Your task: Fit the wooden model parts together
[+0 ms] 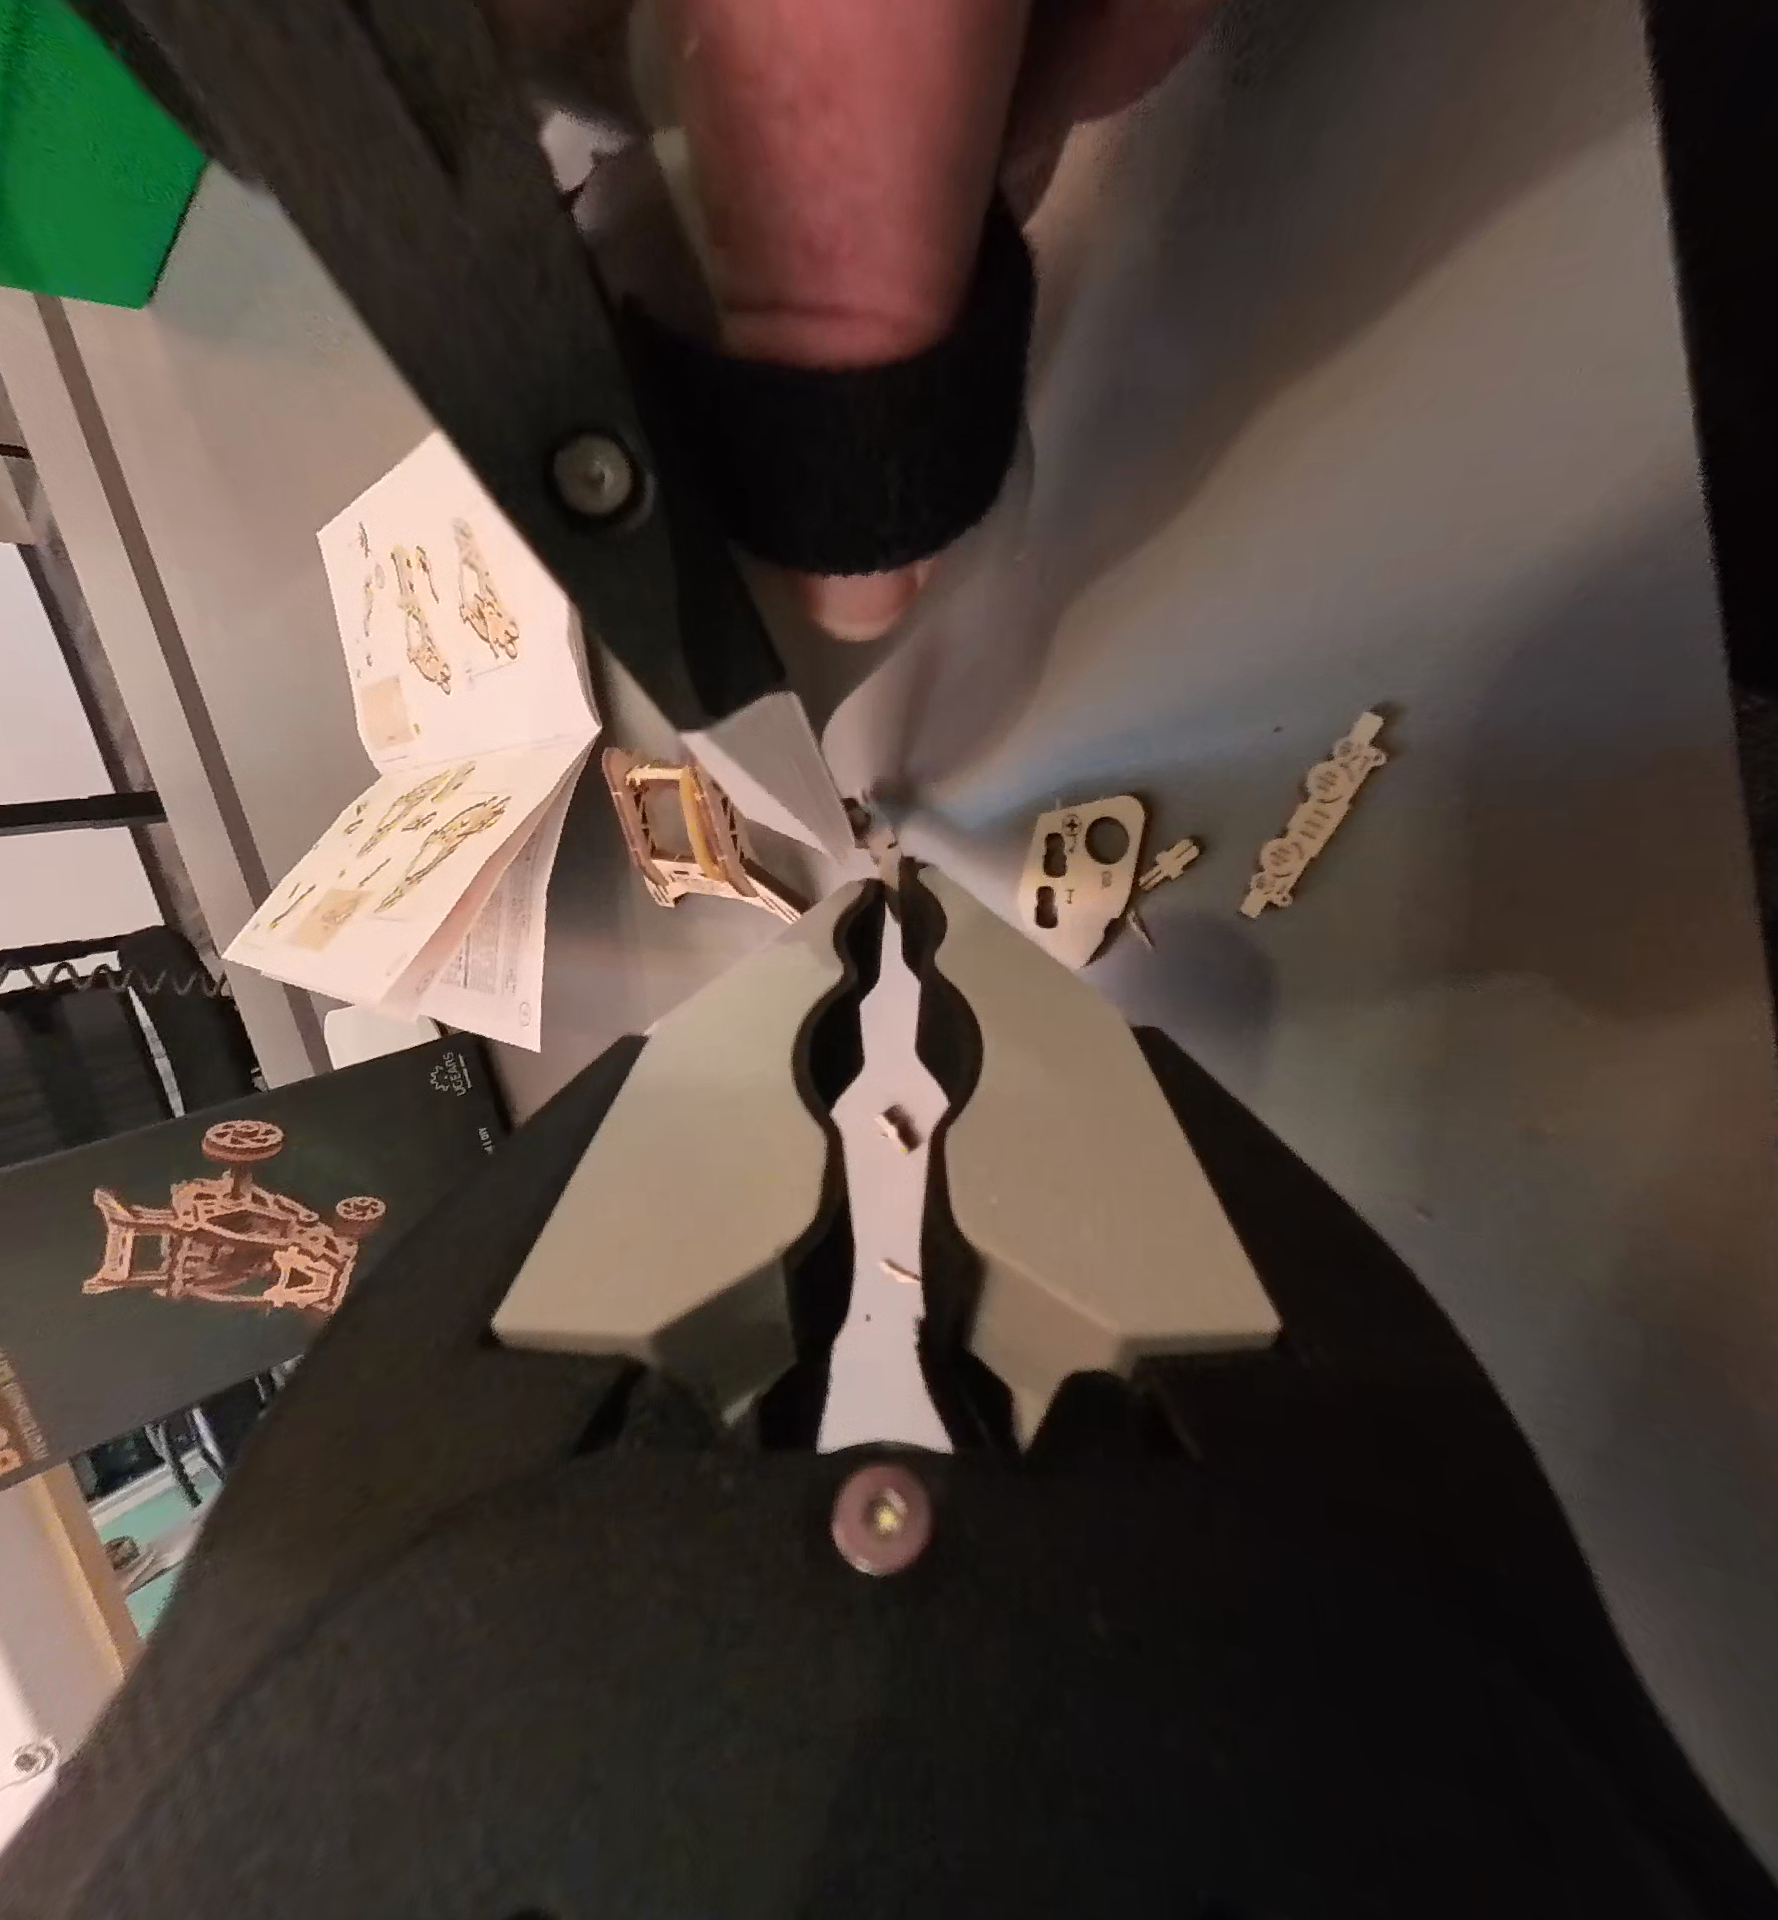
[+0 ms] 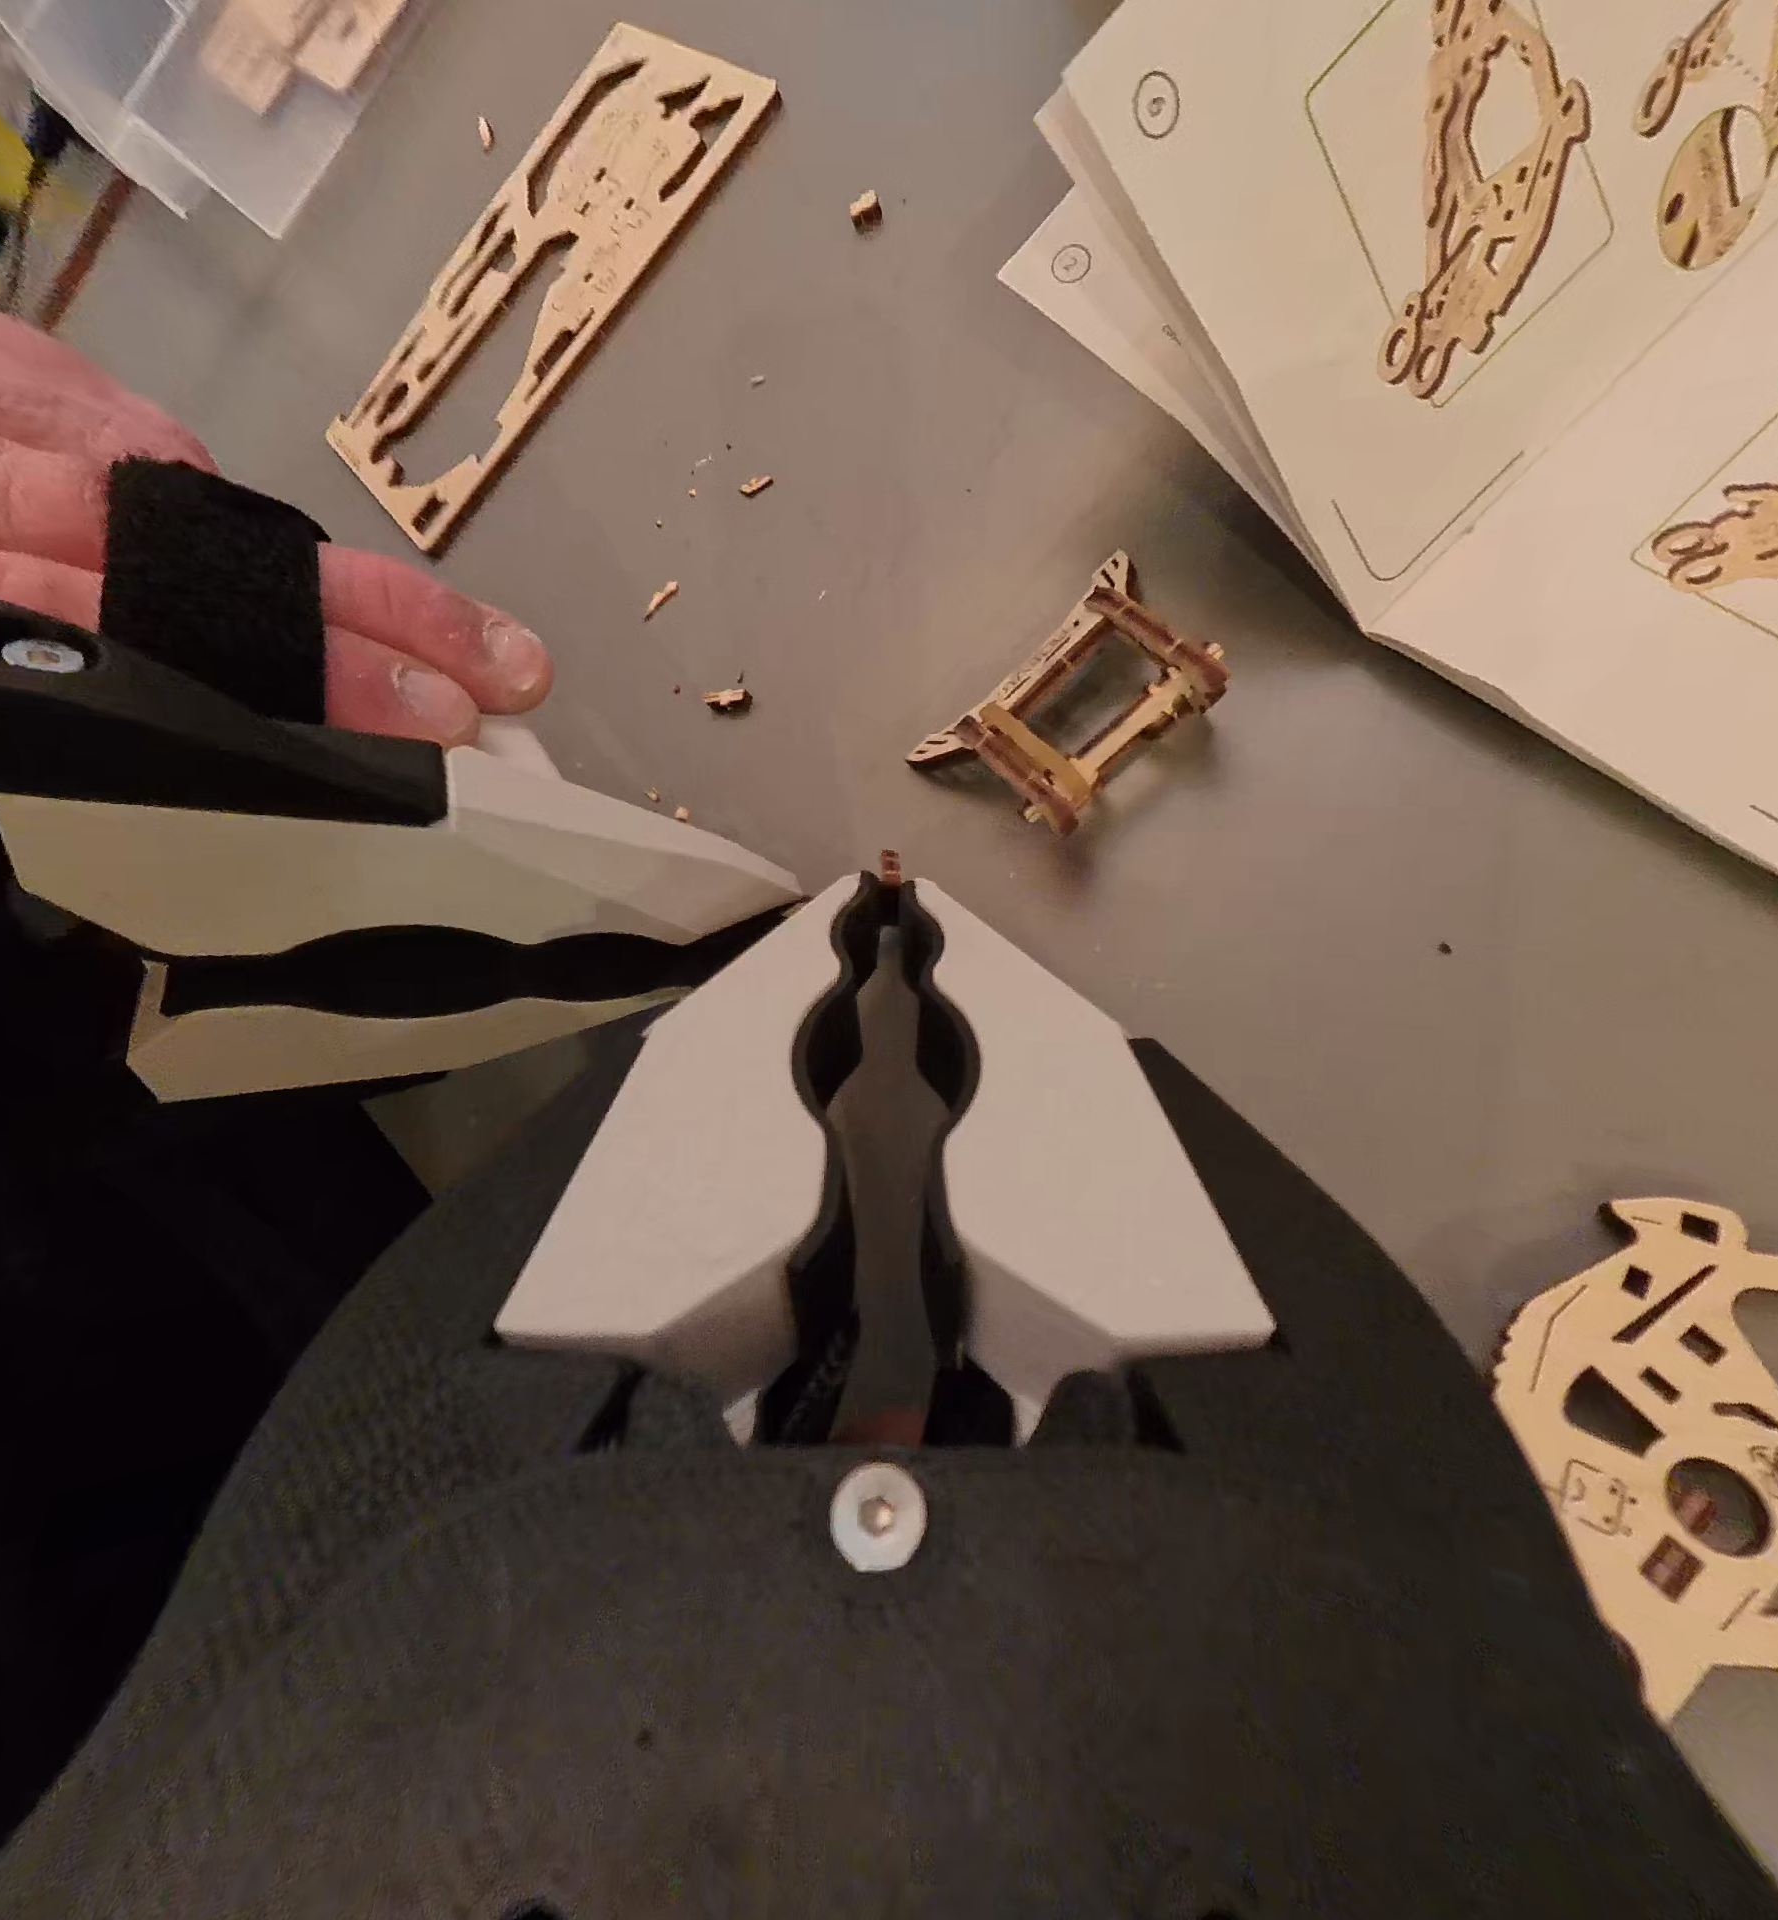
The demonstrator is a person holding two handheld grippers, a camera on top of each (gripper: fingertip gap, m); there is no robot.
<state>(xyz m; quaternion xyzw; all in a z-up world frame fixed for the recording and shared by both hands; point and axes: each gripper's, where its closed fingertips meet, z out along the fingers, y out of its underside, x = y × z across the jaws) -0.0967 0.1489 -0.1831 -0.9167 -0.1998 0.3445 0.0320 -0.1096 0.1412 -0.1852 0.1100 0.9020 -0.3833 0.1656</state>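
Now, a tiny wooden peg is pinched and waiting to be fitted.

Largest first: the half-built wooden frame [image 2: 1082, 696] lies on the table ahead and to the right of the right gripper [image 2: 890, 896], its long axis slanting away rightward. That gripper's 2 fingers are nearly closed on the small peg [image 2: 891, 864], which points straight out past the tips. The left gripper [image 1: 890, 894] has its tips almost together, touching the same spot; whether it also grips is unclear. Next, I judge, the peg must be carried to a slot in the frame and aligned.
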